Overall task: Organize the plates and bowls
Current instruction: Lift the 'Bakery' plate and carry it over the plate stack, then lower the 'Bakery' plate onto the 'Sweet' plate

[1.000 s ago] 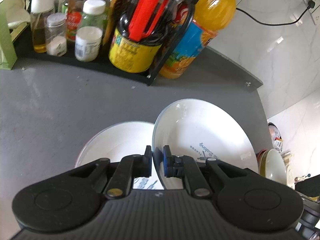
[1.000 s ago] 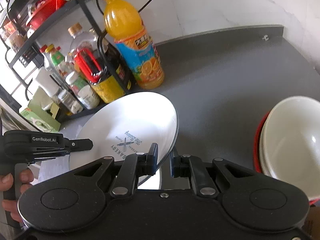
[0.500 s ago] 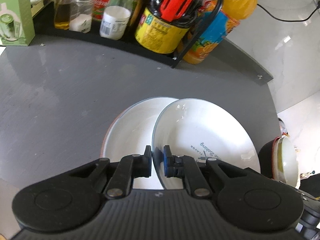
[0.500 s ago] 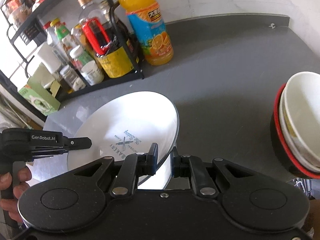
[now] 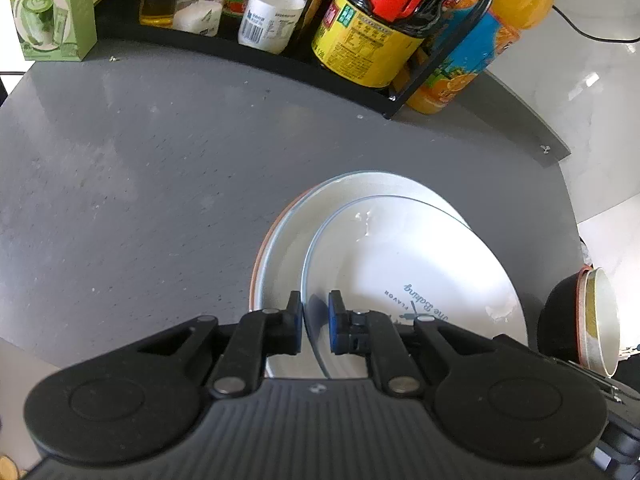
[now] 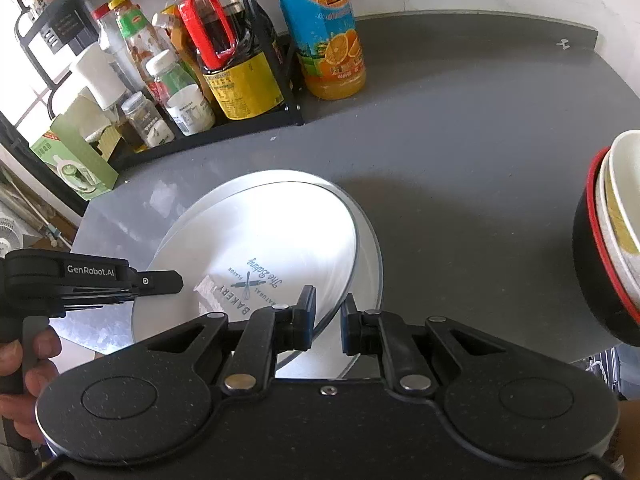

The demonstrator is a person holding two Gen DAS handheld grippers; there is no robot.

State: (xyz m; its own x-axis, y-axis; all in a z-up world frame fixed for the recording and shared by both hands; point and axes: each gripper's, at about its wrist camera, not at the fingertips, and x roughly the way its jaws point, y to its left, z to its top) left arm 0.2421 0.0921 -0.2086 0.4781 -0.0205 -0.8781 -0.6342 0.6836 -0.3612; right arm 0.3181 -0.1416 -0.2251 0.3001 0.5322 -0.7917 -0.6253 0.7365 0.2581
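Observation:
A white plate printed with "The Baking" (image 5: 400, 264) (image 6: 260, 240) hangs tilted just over a second white plate with an orange rim (image 5: 280, 256) (image 6: 370, 248) that lies on the grey counter. My left gripper (image 5: 314, 326) is shut on the printed plate's near-left rim; in the right wrist view the left gripper (image 6: 176, 280) reaches that plate from the left. My right gripper (image 6: 328, 316) is shut on the opposite rim. To the right stands a stack of bowls (image 5: 592, 320) (image 6: 612, 240), white ones nested in a black, red-rimmed one.
A black rack of sauce bottles and jars (image 5: 360, 40) (image 6: 224, 64) lines the back of the counter. An orange juice bottle (image 5: 480, 60) (image 6: 324, 40) stands at its right end, a green box (image 5: 52, 12) at its left. A hand (image 6: 24, 360) grips the left tool.
Both grippers have carried the printed plate from beside the lower plate to over it and brought it down closer. The bowl stack has slid toward the right edge of both views.

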